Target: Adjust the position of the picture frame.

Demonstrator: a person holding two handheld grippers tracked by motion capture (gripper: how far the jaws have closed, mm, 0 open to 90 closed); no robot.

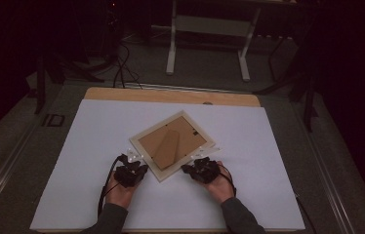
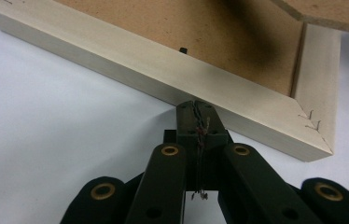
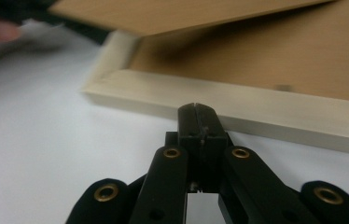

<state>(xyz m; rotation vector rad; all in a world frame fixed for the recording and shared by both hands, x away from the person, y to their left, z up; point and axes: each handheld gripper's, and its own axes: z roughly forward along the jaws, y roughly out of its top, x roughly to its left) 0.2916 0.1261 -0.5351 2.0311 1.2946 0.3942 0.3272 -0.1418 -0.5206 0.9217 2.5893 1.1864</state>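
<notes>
While one pale wooden picture frame [image 1: 175, 144] lies face down and turned diagonally on the white table sheet [image 1: 83, 161], the left gripper [image 2: 196, 108] has its jaws pressed together, tips at the frame's near edge. The right gripper [image 3: 197, 109] is likewise closed, empty, against another edge. Two grippers, one frame, one brown stand flap [image 1: 167, 149].

The high view is dim, its surroundings nearly black. Both gripper views are bright; the frame [image 3: 238, 109] blurs in the right one, with soft shadow on its backing.
</notes>
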